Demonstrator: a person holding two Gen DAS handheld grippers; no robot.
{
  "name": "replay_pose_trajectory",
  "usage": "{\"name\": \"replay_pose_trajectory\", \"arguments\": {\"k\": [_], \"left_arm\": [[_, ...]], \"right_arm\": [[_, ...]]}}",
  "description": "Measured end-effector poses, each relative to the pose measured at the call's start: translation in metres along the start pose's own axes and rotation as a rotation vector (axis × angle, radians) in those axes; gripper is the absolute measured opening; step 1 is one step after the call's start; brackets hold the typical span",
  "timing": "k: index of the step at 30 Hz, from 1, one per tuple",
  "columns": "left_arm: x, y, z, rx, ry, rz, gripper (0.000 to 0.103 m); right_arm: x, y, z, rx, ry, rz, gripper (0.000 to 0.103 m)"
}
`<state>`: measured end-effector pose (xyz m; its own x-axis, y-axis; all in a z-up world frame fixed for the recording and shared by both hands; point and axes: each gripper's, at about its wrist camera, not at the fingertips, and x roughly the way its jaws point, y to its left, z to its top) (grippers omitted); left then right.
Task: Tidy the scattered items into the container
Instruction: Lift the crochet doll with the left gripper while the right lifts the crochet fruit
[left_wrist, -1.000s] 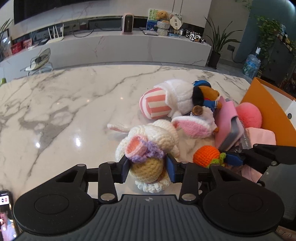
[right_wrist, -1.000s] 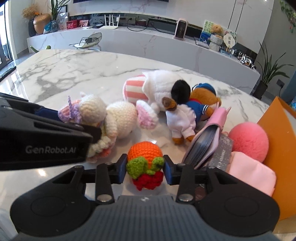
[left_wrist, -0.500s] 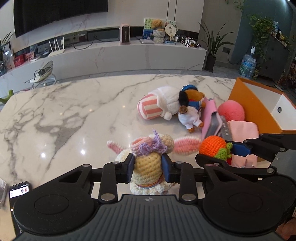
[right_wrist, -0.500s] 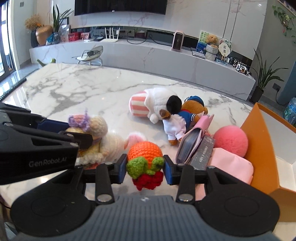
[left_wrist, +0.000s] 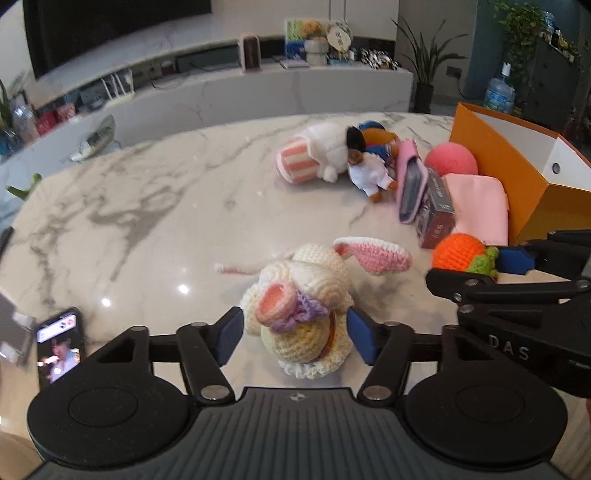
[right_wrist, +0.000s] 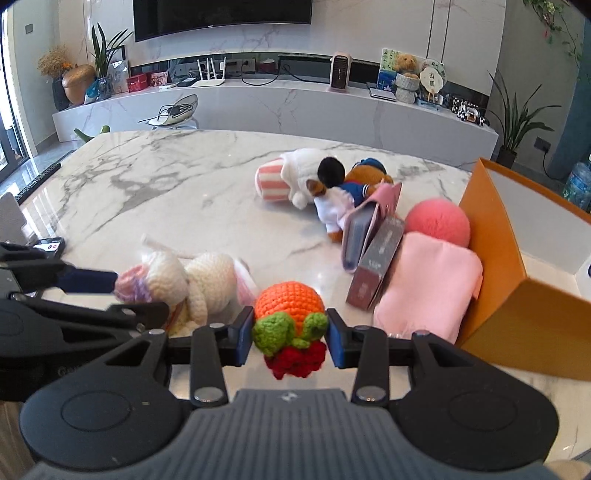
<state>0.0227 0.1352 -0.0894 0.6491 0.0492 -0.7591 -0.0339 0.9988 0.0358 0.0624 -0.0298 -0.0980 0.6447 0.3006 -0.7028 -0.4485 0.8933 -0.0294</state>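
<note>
A cream crochet bunny (left_wrist: 306, 280) with pink ears and a purple bow lies on the marble table (left_wrist: 147, 206). It sits between the blue pads of my left gripper (left_wrist: 294, 339), whose jaws are opening; neither pad touches it. My right gripper (right_wrist: 290, 338) is shut on an orange crochet fruit (right_wrist: 288, 306) with green leaves and a red bottom, held above the table. In the left wrist view that fruit (left_wrist: 458, 253) hangs to the bunny's right. The orange box (right_wrist: 495, 236) stands open at the right, its white inside showing.
Left of the box lie a pink pouch (left_wrist: 476, 206), a pink ball (left_wrist: 450, 160), a dark red carton (left_wrist: 436, 214), a pink wallet (left_wrist: 410, 184) and a heap of plush toys (left_wrist: 332, 158). A lit phone (left_wrist: 59, 347) rests near the table's left edge.
My left jaws, earlier clamped on the bunny, have spread apart and the bunny has tipped over on the table. Both grippers have drawn back; more of the orange box shows.
</note>
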Motion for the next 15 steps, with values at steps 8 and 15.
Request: {"name": "replay_pose_trajectory", "arguments": {"k": [8,15], "left_arm": [[0.010,0.010,0.008,-0.044,-0.011,-0.002,0.088],[0.034,0.011,0.017,-0.028,0.012,-0.003,0.088]], "right_arm": [[0.004,-0.004,-0.004,0.036,0.017,0.015,0.043],[0.023,-0.005,-0.002,0.042,0.048,0.021,0.043]]}}
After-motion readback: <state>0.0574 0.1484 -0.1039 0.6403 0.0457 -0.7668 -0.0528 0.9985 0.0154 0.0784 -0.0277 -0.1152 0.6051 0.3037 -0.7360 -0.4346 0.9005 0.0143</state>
